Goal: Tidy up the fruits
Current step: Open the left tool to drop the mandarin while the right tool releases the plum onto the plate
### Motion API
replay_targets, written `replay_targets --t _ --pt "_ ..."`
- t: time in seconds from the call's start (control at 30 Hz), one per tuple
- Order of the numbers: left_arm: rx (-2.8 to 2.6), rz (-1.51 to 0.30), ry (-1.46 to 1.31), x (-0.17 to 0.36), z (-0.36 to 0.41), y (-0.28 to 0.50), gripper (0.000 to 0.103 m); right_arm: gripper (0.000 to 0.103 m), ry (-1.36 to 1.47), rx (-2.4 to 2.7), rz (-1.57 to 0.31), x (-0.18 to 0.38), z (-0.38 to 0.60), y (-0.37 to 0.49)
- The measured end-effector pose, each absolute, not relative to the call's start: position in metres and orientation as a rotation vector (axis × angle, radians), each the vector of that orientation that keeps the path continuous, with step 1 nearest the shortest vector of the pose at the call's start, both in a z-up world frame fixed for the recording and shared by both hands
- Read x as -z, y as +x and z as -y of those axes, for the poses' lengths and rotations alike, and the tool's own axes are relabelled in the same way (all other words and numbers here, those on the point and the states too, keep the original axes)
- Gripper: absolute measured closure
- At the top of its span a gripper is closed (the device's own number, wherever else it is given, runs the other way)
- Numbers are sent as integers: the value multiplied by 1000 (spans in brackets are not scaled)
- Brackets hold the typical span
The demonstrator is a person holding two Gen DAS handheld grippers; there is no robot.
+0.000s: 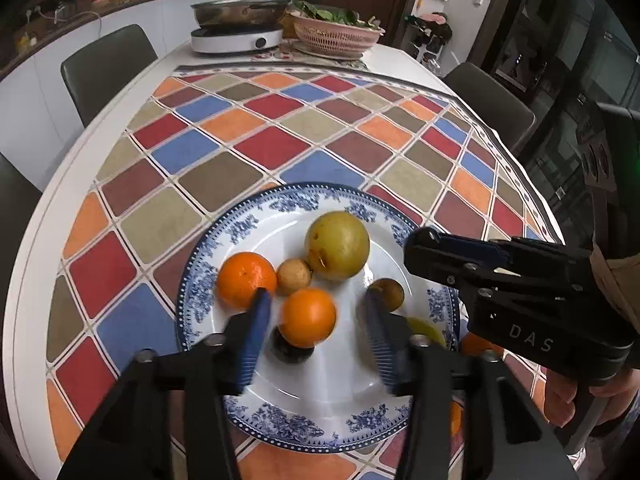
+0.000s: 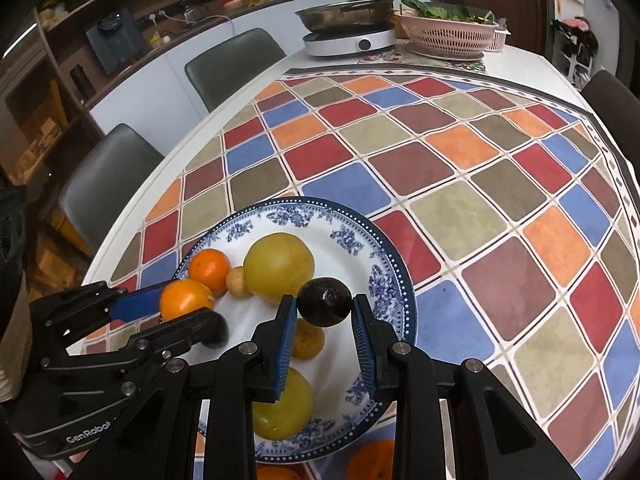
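- Left gripper point(image 1: 314, 316), lower centre of its view: jaws apart around an orange point(image 1: 308, 317), not pressing it.
- Right gripper point(image 2: 324, 302): jaws clamped on a dark fruit point(image 2: 325, 301) above the plate point(image 2: 394, 280).

hidden: dark fruit point(image 1: 291, 350) behind orange point(image 1: 308, 317) | cut off: chair point(image 2: 612, 96)

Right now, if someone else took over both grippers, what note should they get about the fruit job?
Left gripper: open, an orange between its jaws over the plate, pads not pressing on it.
Right gripper: shut on a dark round fruit, above the plate.
Done: large yellow fruit, second orange and small tan fruit lie on the plate.
Left: set the dark fruit down. A loose orange lies on the tablecloth beside the plate and is probably next.
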State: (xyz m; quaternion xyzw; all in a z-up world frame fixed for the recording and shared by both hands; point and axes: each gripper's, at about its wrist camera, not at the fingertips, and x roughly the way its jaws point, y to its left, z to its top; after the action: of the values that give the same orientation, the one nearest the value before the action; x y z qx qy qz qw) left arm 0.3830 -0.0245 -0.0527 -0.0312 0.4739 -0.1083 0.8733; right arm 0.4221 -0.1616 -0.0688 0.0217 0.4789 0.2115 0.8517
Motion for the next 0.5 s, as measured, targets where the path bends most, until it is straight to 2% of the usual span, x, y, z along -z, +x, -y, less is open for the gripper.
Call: replay_targets --t 0.07,0.13,0.33,0.5 --pt "218 -983 -62 50 23 382 50 71 45 -439 -1006 68 162 421" --pt "207 -981 -60 48 20 380 50 65 42 -435 -995 66 163 419" --pt "190 -950 -57 35 17 366 50 65 8 -429 -947 50 163 407" --pt "206 -896 -85 15 14 348 45 65 -23 -439 -889 29 164 388"
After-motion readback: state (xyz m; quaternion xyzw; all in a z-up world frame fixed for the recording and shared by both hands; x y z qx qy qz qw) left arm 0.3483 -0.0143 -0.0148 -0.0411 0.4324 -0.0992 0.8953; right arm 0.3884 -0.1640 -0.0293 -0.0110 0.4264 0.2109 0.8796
